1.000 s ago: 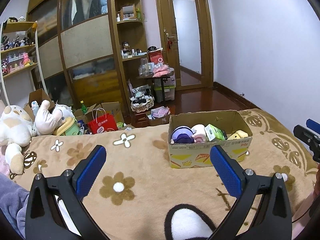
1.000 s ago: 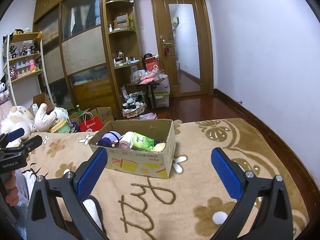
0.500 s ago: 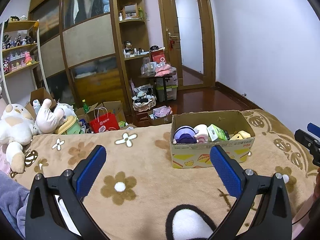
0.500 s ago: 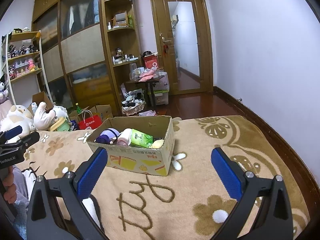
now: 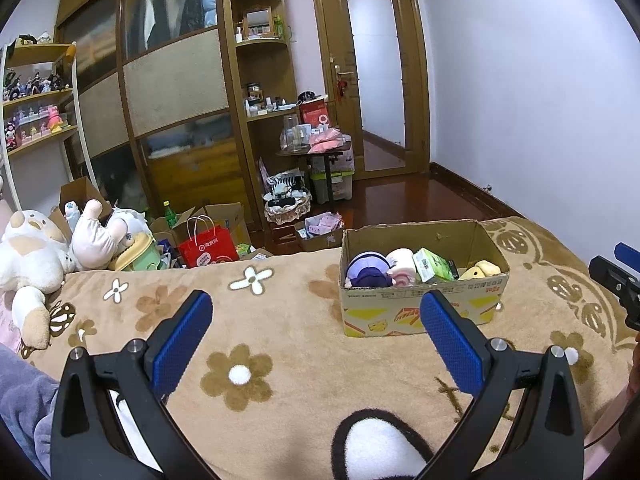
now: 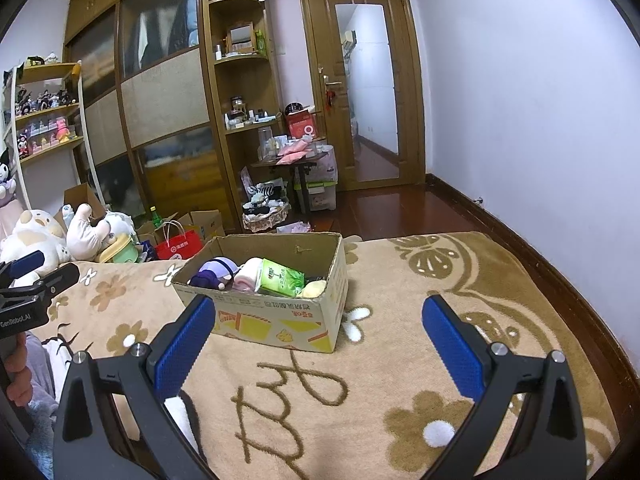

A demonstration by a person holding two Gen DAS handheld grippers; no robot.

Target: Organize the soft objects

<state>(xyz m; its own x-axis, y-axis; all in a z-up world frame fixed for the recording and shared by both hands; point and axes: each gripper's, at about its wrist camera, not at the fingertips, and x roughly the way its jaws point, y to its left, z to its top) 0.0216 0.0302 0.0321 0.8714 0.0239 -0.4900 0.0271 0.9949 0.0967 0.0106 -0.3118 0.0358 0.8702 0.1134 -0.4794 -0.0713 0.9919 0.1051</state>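
left wrist view: box (image 5: pixel 420 312) of soft toys sits at 1 o'clock on a tan flowered blanket (image 5: pixel 280 320); wardrobe (image 5: pixel 172 100) and door (image 5: pixel 376 80) behind. both grippers' fingers (image 5: pixel 182 338) spread wide, empty.

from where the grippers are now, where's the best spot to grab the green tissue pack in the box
Probably from above, fingers closing across the narrow faces of the raised end of the green tissue pack. It lies tilted in the cardboard box, wedged between the pink rolled towel and yellow plush, so its sides are blocked.
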